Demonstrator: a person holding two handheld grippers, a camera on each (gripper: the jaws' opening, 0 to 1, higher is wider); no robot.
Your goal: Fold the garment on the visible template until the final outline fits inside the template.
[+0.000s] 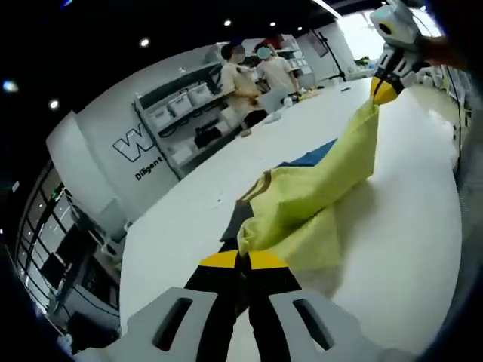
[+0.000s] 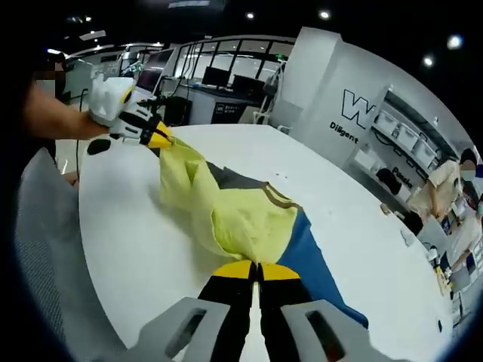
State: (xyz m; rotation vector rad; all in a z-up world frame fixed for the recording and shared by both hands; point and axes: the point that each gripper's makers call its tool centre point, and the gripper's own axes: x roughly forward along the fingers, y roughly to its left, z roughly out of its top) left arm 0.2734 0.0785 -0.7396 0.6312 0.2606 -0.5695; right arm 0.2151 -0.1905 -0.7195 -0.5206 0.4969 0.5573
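A yellow garment (image 1: 317, 196) with a brown-trimmed collar is stretched above the white table (image 1: 407, 249), held at two ends. My left gripper (image 1: 243, 260) is shut on one bunched end of it. The right gripper (image 1: 386, 89) pinches the far end in that view. In the right gripper view, my right gripper (image 2: 258, 270) is shut on the yellow garment (image 2: 226, 215), and the left gripper (image 2: 157, 138) holds the opposite end. A blue and dark grey template (image 2: 313, 264) lies flat on the table under the cloth, partly covered.
Two people (image 1: 253, 75) stand at the table's far end beside shelves with white bins (image 1: 181, 102). A person's arm (image 2: 56, 117) holds the left gripper. Small items (image 1: 302, 94) lie at the far table edge. Desks with monitors (image 2: 219, 79) stand beyond the table (image 2: 136, 256).
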